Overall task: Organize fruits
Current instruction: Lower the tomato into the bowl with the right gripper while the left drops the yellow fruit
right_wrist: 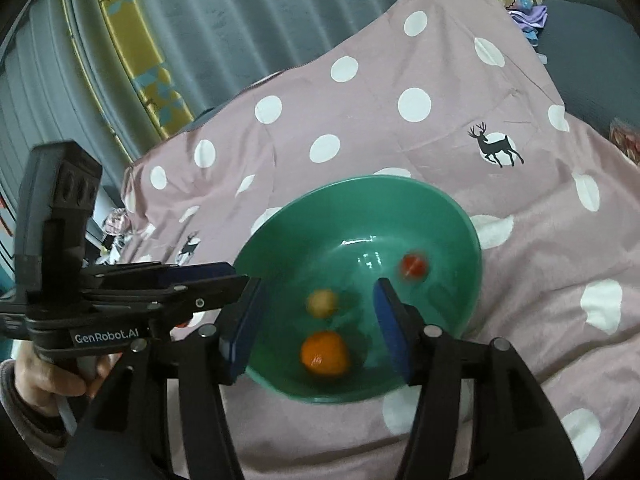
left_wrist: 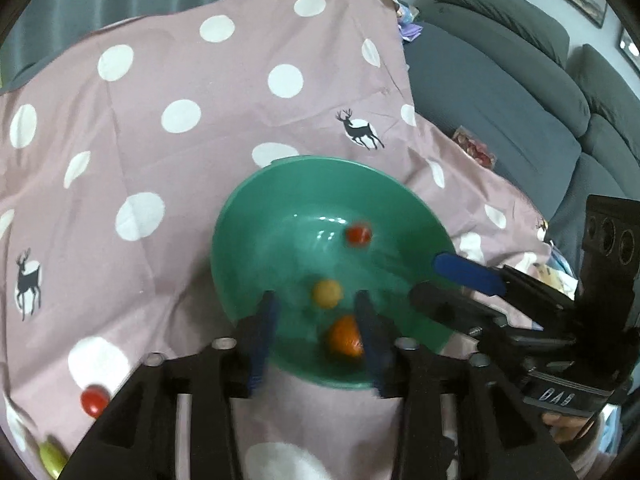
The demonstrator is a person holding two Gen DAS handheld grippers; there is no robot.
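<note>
Fruits (right_wrist: 324,354) blur inside green bowl (right_wrist: 460,216) — both tools (left_wrist: 316,312) (right_wrist: 316,304) parted, gripping nothing.

Green bowl (right_wrist: 360,216) interior open from above; orange (right_wrist: 325,354), yellow fruit (right_wrist: 322,302), red fruit (right_wrist: 414,266) lie well apart. Left gripper (right_wrist: 240,276) crowds the bowl's left rim; cloth (right_wrist: 540,260) right of bowl unobstructed.

"GenRobot.AI" stands in white letters on the black body of the left tool (right_wrist: 244,280), seen from the right wrist, low on its side just above the hand (right_wrist: 44,376) that holds it, left of the green bowl (right_wrist: 460,216). From the left wrist, the right tool (left_wrist: 444,280) carries short white lettering on its dark base, right of the bowl; it appears upside down and cannot be read with certainty.
</note>
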